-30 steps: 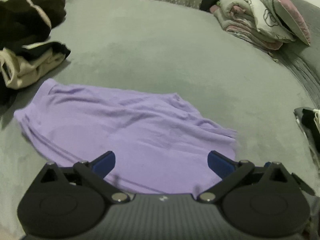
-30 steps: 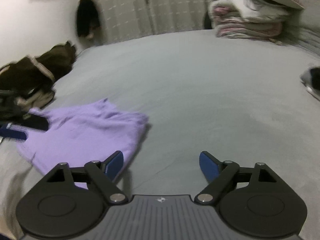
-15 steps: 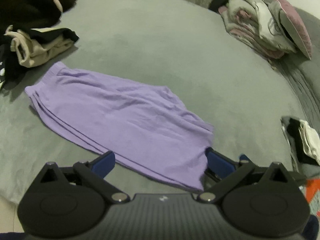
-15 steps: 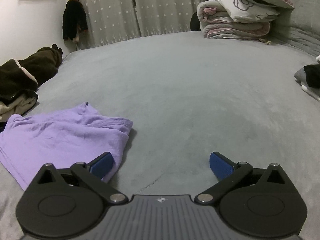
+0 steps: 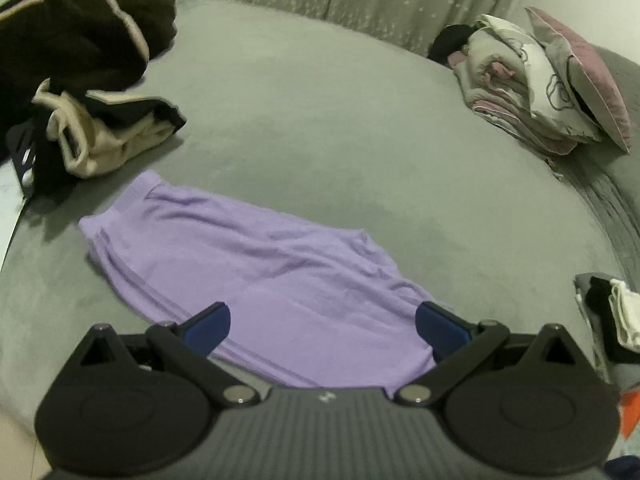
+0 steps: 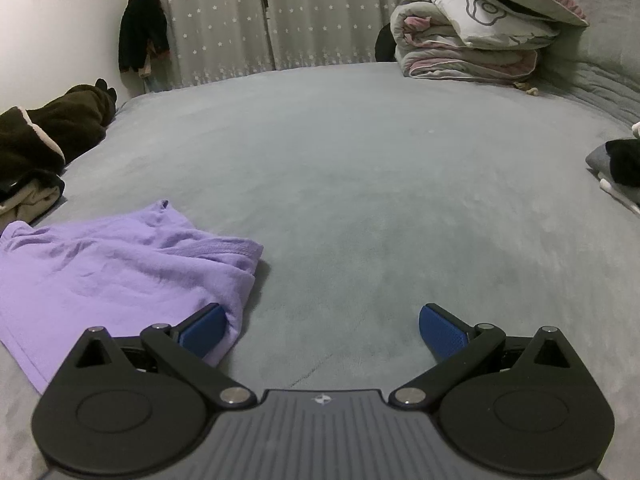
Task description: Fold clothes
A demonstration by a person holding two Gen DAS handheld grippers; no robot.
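A purple garment (image 5: 256, 268) lies flat on the grey bed (image 5: 340, 128), folded lengthwise with a ribbed band at its far left end. My left gripper (image 5: 322, 324) hangs open above its near edge, blue pads wide apart, nothing pinched. In the right wrist view the same purple garment (image 6: 112, 272) lies at the lower left. My right gripper (image 6: 322, 326) stands open over bare grey bedding just right of the cloth's end; its left pad (image 6: 202, 328) sits beside the hem, and I cannot tell whether it touches it.
A heap of dark brown and cream clothes (image 5: 88, 92) lies at the bed's far left. Folded quilts and a pillow (image 5: 536, 92) are stacked at the far right. A small pile of black, white and grey clothes (image 5: 612, 320) sits at the right edge. Starred curtains (image 6: 280, 16) hang behind.
The left gripper rose and drew back, so more of the purple garment shows and it lies flatter. The right gripper's jaws widened, and it shifted slightly toward the cloth's end.
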